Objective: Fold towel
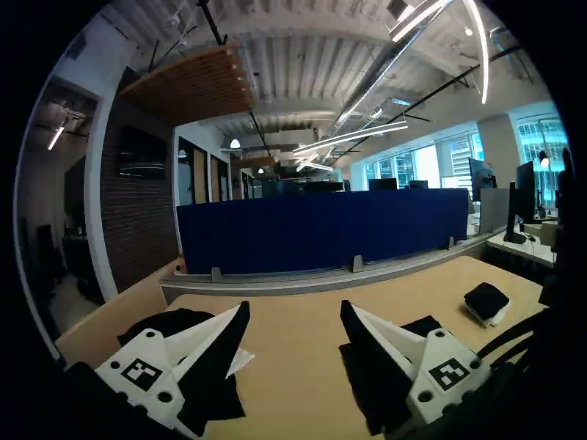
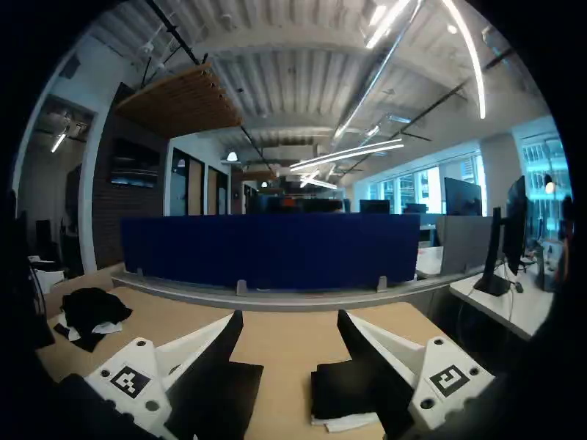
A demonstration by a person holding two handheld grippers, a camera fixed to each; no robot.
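Black cloth towel (image 2: 246, 389) lies flat on the light wooden table (image 2: 293, 345), behind a finger of the right gripper (image 2: 290, 317); folded black towel stack (image 2: 334, 392) just beside it. Left gripper (image 1: 293, 308) hovers over the same table, crumpled black cloth (image 1: 165, 323) near one finger. Fingers of both grippers are spread apart, nothing between them.

The towel (image 2: 334, 392) is black, the table (image 2: 293, 345) tan, the partition (image 2: 271, 257) deep blue, the ceiling panel (image 2: 176, 103) wood-brown and slatted.
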